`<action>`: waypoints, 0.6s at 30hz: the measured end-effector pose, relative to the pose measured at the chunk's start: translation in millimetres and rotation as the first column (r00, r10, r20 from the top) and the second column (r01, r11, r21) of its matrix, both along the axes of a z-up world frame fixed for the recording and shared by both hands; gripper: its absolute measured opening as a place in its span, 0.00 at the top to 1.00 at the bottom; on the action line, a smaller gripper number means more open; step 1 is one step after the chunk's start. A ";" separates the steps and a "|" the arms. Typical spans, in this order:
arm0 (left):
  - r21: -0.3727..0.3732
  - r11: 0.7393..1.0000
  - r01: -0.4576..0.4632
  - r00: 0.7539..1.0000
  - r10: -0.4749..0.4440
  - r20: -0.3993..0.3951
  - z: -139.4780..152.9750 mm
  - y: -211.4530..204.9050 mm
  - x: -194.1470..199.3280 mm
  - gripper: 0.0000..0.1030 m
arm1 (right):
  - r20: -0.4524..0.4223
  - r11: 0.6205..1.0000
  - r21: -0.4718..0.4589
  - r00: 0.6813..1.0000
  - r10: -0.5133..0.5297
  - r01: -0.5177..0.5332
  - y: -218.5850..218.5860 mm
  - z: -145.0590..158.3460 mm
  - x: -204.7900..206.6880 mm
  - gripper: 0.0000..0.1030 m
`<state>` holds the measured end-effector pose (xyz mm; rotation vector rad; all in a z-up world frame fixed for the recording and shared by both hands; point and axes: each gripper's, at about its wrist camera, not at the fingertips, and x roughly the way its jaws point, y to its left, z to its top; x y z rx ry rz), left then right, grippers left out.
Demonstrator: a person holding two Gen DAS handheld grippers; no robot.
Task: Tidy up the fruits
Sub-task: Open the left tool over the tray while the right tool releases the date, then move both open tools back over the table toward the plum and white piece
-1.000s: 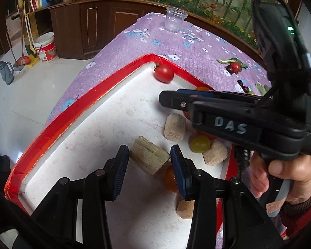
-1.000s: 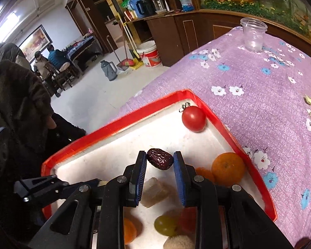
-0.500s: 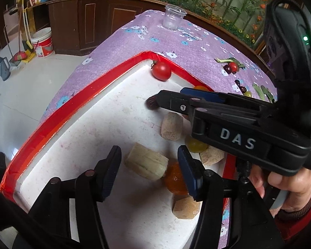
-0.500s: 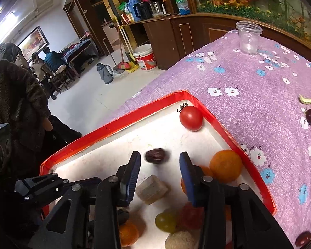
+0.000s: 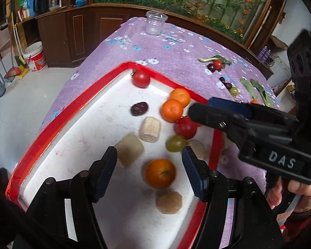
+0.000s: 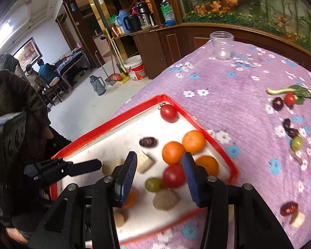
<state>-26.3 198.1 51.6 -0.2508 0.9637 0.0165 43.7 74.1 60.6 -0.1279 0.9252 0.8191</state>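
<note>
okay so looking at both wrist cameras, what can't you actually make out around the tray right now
- Left wrist view: the tray's near right corner, hidden behind the left gripper.
- Right wrist view: an orange, mostly behind the right gripper's finger.
- Right wrist view: a pale chunk on the cloth, blurred, unidentifiable.

Three oranges (image 5: 172, 110) in tray, two tomatoes (image 5: 141, 78), one date (image 5: 139, 108), one grape (image 5: 175, 143)
</note>
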 end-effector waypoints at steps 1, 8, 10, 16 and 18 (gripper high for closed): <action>0.001 1.000 0.006 1.000 -0.006 0.003 1.6 -2.1 -0.3 0.38 | 0.001 1.000 0.002 1.000 -0.002 0.002 -4.3 1.2 -1.9 0.53; 0.000 0.999 0.044 0.999 -0.044 0.012 10.2 -20.4 -0.5 0.38 | 0.006 0.998 0.024 0.999 -0.051 0.051 -43.5 9.7 -15.7 0.48; 0.005 0.999 0.054 0.998 -0.054 0.009 11.2 -27.0 -0.1 0.38 | 0.005 0.997 0.037 0.998 -0.067 0.066 -56.6 11.8 -17.9 0.43; 0.014 0.996 0.092 0.996 -0.092 0.008 15.6 -48.9 0.3 0.38 | 0.013 0.992 0.056 0.993 -0.117 0.116 -94.2 18.3 -27.6 0.43; 0.018 0.994 0.106 0.994 -0.106 0.012 17.6 -55.9 0.0 0.38 | 0.019 0.989 0.060 0.991 -0.133 0.132 -108.9 20.0 -30.8 0.43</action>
